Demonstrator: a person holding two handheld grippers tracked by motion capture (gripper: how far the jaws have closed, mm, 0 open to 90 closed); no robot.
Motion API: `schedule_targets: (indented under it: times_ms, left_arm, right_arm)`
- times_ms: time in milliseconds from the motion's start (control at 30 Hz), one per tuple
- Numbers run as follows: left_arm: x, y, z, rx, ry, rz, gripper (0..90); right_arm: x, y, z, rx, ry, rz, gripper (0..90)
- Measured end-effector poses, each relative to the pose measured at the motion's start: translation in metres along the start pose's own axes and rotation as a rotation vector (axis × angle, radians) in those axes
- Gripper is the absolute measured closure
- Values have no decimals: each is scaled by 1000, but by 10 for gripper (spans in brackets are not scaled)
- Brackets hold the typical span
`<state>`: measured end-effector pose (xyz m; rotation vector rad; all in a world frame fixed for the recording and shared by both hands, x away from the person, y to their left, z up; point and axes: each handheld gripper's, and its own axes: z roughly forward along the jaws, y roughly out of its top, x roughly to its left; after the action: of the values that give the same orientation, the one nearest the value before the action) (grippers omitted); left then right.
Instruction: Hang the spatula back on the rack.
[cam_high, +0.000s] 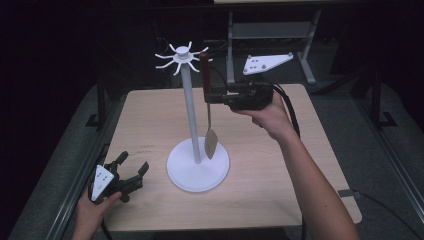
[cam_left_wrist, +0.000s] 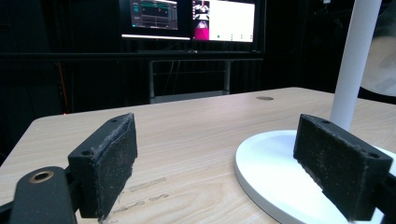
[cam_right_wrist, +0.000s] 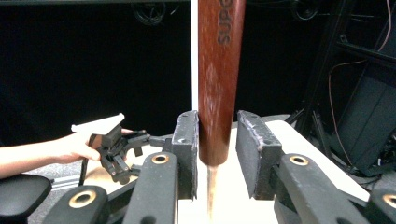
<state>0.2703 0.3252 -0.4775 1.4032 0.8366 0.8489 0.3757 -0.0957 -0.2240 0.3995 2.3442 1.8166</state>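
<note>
Hanging upright beside the white stand (cam_high: 189, 100), a utensil (cam_high: 210, 140) with a reddish-brown wooden handle (cam_right_wrist: 218, 79) and a flat blade is sitting between the jaws of the right gripper (cam_high: 216, 95), its top up among the stand's radiating hooks (cam_high: 181, 56). In the right gripper view the left jaw is touching the handle while a narrow gap is showing on the other side, so the jaws are lying loosely about it rather than pressing tight. The letters "SUP" are running down the handle there, with a partly cut fourth letter that I cannot make out. The blade is hanging low, just over the stand's round white base (cam_high: 198, 172), close to the pole.

The left gripper (cam_high: 131, 167) is resting near the front left corner of the wooden table (cam_high: 280, 170), held in the person's left hand (cam_high: 92, 210), its jaws standing wide apart with nothing between them. In the left gripper view two lit monitors (cam_left_wrist: 189, 18) are glowing in the dark behind the table; their text is too small to read.
</note>
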Motion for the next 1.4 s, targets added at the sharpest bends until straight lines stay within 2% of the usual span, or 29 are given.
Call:
schedule_targets:
  times_ms: [233, 700, 1167, 1400]
  left_arm:
    - [0, 0, 0, 2, -1, -3, 134]
    - [0, 0, 0, -2, 0, 1, 134]
    - [0, 0, 0, -2, 3, 3, 134]
    - [0, 0, 0, 1, 3, -1, 134]
  right_arm:
    - [1, -14, -14, 3, -35, 7, 611]
    - [-3, -51, -38, 59, -132, 54, 532]
    - [-7, -85, -52, 103, -230, 99, 457]
    - [-10, -103, -57, 132, -295, 116, 416]
